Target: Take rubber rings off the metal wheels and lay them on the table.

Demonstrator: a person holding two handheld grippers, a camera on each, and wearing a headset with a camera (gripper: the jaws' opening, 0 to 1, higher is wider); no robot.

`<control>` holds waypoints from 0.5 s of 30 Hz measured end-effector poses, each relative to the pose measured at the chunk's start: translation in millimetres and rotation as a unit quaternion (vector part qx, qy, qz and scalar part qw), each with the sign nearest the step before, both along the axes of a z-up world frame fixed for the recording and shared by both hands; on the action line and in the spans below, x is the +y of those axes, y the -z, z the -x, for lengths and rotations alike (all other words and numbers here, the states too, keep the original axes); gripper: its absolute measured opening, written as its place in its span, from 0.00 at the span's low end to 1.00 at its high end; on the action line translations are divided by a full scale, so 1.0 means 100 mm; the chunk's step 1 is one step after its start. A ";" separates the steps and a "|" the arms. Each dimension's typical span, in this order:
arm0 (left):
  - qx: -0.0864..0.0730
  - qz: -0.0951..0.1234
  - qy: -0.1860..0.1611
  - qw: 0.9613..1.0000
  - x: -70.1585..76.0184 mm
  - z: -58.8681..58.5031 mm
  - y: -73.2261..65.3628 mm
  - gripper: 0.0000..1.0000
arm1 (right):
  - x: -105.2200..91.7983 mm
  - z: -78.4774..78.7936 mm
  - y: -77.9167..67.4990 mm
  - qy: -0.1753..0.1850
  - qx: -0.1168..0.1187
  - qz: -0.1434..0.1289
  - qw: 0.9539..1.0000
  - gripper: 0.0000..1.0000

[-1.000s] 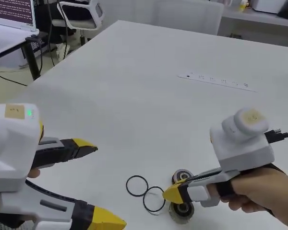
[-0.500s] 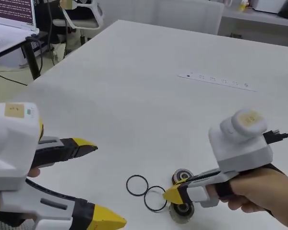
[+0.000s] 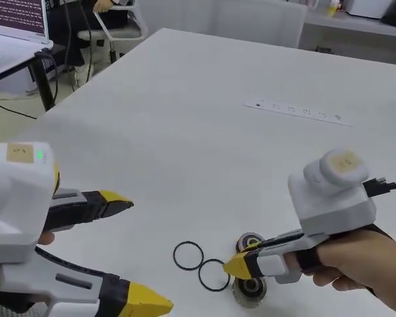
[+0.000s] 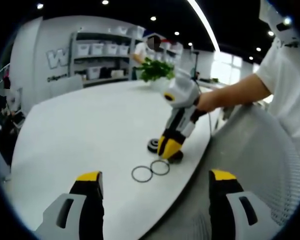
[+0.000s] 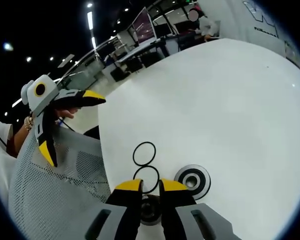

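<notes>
Holding L gripper w/ jaws spread wide, well apart from the work. Holding R gripper w/ jaws almost pressed together, tips at one rubber ring, btwn two metal wheels. Seeing second ring just beside it, both flat on counter

Table matt white, smooth; rings black rubber (thin); wheels shiny metal.
</notes>
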State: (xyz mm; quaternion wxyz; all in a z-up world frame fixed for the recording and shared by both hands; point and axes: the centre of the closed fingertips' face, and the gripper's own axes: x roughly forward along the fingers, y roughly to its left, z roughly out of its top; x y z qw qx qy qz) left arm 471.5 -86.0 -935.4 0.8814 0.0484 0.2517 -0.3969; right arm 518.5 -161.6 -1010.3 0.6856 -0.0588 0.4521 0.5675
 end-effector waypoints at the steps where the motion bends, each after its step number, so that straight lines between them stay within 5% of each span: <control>1: 0.000 0.000 0.000 1.000 0.00 0.00 0.00 0.89 | 0.00 0.00 -0.01 0.001 -0.001 -0.001 1.000 0.10; 15: 0.002 -0.005 0.003 1.000 -0.01 0.01 0.01 0.88 | -0.02 -0.16 -0.37 0.018 -0.035 -0.038 0.999 0.11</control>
